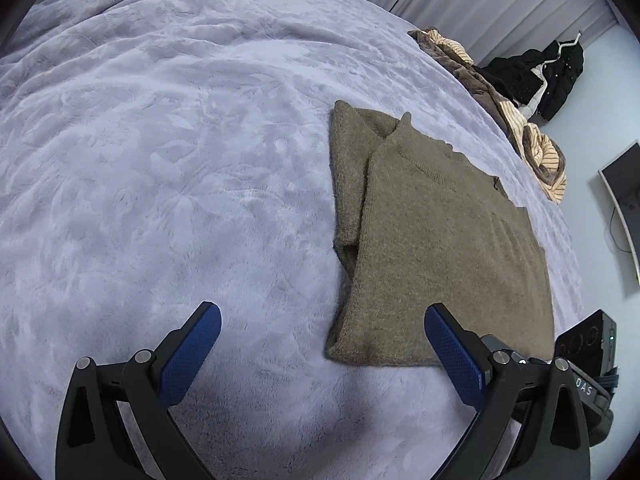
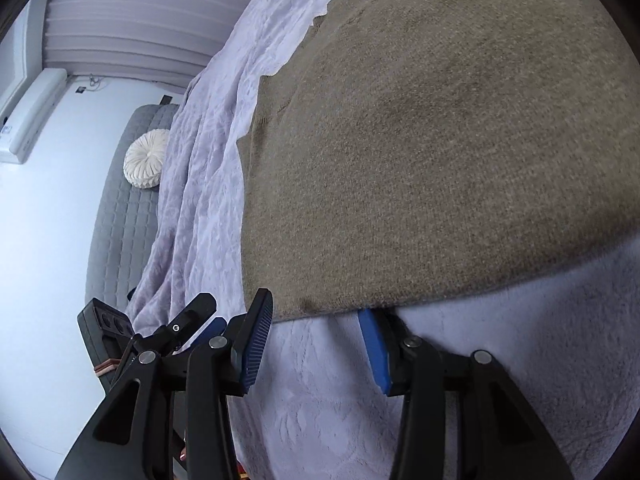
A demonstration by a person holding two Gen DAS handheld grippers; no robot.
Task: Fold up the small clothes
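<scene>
An olive-brown knitted sweater (image 1: 432, 240) lies partly folded on a lavender plush bedspread (image 1: 160, 160), one sleeve folded over along its left side. My left gripper (image 1: 322, 320) is open and empty, just above the bedspread at the sweater's near hem. In the right wrist view the sweater (image 2: 440, 140) fills the upper right. My right gripper (image 2: 316, 312) is open at the sweater's near edge, with its right fingertip tucked under the hem and its left fingertip beside the edge.
A brown and striped heap of clothes (image 1: 520, 120) lies at the bed's far right edge, black garments (image 1: 540, 76) beyond it. A monitor (image 1: 624, 208) stands on the right. A grey mat with a white round cushion (image 2: 146, 158) lies on the floor beside the bed.
</scene>
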